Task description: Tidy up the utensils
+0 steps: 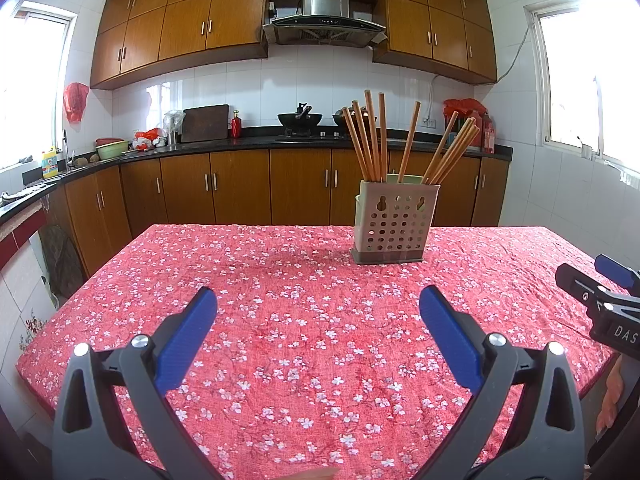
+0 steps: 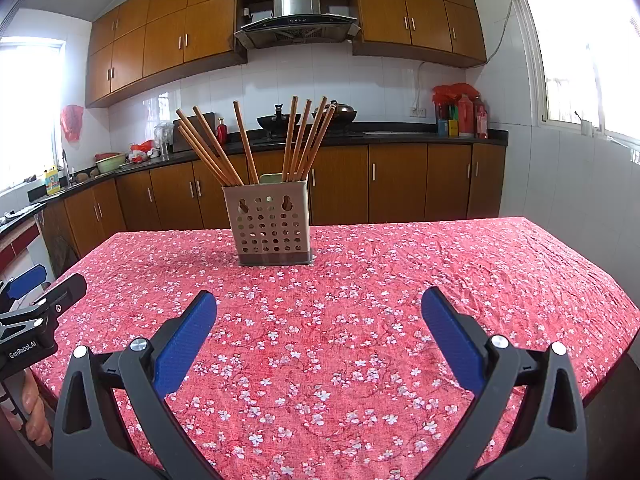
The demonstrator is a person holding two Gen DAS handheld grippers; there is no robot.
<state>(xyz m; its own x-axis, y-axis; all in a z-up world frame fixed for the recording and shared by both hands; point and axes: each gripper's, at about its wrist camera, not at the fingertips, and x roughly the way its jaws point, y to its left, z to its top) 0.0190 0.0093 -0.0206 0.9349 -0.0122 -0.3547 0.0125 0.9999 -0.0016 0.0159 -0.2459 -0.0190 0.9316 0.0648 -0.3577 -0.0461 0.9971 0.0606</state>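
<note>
1. Chopsticks [image 1: 374,140]: a set of brown wooden sticks stands in the utensil holder [image 1: 394,218], tips down. They lean in fanned groups toward the left and right sides of the holder, with one stick between the groups. Their upper ends project well above the rim.
2. Utensil holder: a beige perforated box on a darker base, upright, with two keyhole slots near the top of the face toward the cameras. It sits on the far half of the table [image 1: 280,320]. In the left wrist view it appears right of centre; in the right wrist view [image 2: 268,224] it appears left of centre.
3. Table: covered by a red tablecloth [image 2: 360,320] with a white blossom print. The cloth surface is wrinkled.
4. Left gripper [image 1: 318,306]: blue-padded fingers spread wide apart, holding nothing, above the near part of the table and well apart from the holder.
5. Right gripper [image 2: 319,308]: fingers likewise spread wide apart and empty, above the near part of the table, well apart from the holder. It shows at the right edge of the left wrist view.
6. Surroundings: brown cabinets [image 1: 240,188] line the wall behind the table, with a dark countertop [image 1: 256,144], a wok [image 1: 300,119] on the stove and a range hood [image 1: 325,20] above.
</note>
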